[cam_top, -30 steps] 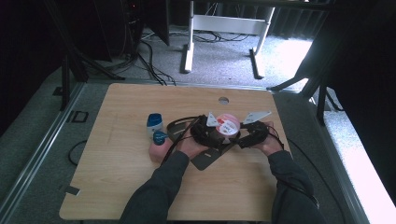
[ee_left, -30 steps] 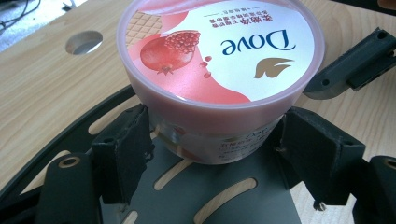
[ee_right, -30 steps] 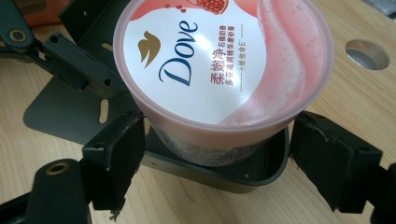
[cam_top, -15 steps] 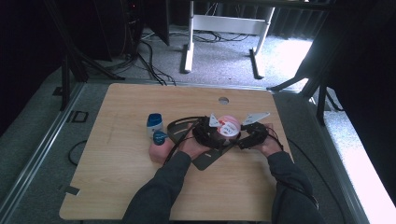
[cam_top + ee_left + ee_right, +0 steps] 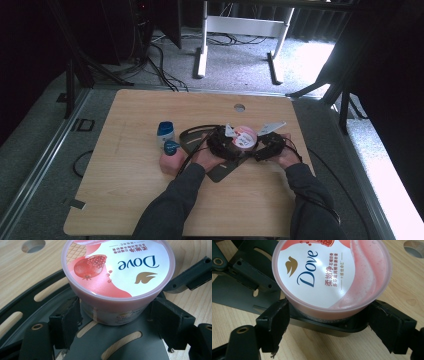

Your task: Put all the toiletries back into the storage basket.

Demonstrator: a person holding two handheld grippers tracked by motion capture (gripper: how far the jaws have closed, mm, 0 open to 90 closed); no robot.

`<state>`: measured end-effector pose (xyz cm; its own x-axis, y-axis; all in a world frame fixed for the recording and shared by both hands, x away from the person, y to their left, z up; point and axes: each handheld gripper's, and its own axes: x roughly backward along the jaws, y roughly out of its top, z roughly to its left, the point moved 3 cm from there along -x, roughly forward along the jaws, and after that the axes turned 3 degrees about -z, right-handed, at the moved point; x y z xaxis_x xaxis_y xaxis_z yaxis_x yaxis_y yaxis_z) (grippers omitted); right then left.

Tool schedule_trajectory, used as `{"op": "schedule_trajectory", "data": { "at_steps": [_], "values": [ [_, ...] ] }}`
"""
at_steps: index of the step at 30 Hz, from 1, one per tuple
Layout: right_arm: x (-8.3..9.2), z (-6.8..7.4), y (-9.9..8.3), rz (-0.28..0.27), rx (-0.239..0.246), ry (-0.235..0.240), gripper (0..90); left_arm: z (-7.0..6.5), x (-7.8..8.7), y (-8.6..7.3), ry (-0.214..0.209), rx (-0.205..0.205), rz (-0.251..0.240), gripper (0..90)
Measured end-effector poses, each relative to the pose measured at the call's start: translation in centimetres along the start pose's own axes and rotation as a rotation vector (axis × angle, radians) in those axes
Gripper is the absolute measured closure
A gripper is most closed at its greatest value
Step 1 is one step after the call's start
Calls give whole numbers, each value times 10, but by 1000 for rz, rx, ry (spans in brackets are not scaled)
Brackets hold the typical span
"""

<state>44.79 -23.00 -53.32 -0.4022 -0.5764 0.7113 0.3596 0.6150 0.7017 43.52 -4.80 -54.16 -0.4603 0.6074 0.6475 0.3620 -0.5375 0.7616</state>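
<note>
A pink Dove jar (image 5: 245,136) with a pomegranate lid (image 5: 117,267) stands upright on a black slotted plate (image 5: 222,172) at the table's middle right. My left gripper (image 5: 115,322) reaches in from the left. Its two pads (image 5: 68,320) press against the jar's body under the lid rim, so it is shut on the jar. From the opposite side my right gripper (image 5: 329,325) straddles the same jar (image 5: 332,275). Its pads (image 5: 275,325) stand a little off the body, so it is open. In the high view both grippers (image 5: 225,145) (image 5: 265,146) flank the jar.
A white bottle with a blue cap (image 5: 165,132) and a pink blue-capped container (image 5: 171,159) stand left of the plate. A round hole (image 5: 239,107) is in the wooden table (image 5: 125,200) behind the jar. Black cables loop near the left hand.
</note>
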Motion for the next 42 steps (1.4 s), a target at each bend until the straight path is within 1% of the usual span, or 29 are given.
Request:
{"op": "schedule_trajectory", "data": {
  "at_steps": [2,6,9,13,14,18,23,25,27,30,32,35,38,40,42],
  "values": [
    [-1,1,-1,8,4,-4,185,0,-1,-1,-2,-1,6,249],
    [-1,0,-1,17,-2,-2,185,1,-1,-2,-10,4,8,252],
    [-1,0,0,29,-6,-4,185,2,-1,-2,-20,15,3,269],
    [-2,1,1,36,-15,-4,184,2,0,-3,-24,14,5,292],
    [-2,2,2,49,-15,-11,180,2,1,-4,-25,16,0,302],
    [-2,3,2,68,-1,-22,178,3,2,-5,-29,16,-5,337],
    [0,7,1,89,42,-47,180,3,4,-8,-25,19,-29,372],
    [5,8,0,70,38,-40,185,2,5,-9,-23,19,-31,389],
    [10,8,-1,54,49,-46,199,3,6,-10,-23,18,-33,419],
    [14,7,-4,47,48,-49,247,3,9,-12,-18,17,-38,474],
    [17,5,-7,43,44,-49,299,4,11,-13,-16,15,-35,518],
    [19,1,-12,26,23,-59,381,4,13,-13,-11,19,-33,594],
    [19,-2,-18,12,-7,-57,485,5,14,-15,15,22,-28,684],
    [17,-5,-21,13,-24,-66,569,7,13,-17,38,27,-8,746],
    [15,-7,-22,19,-34,-76,618,9,12,-18,60,33,8,797]
  ]
}}
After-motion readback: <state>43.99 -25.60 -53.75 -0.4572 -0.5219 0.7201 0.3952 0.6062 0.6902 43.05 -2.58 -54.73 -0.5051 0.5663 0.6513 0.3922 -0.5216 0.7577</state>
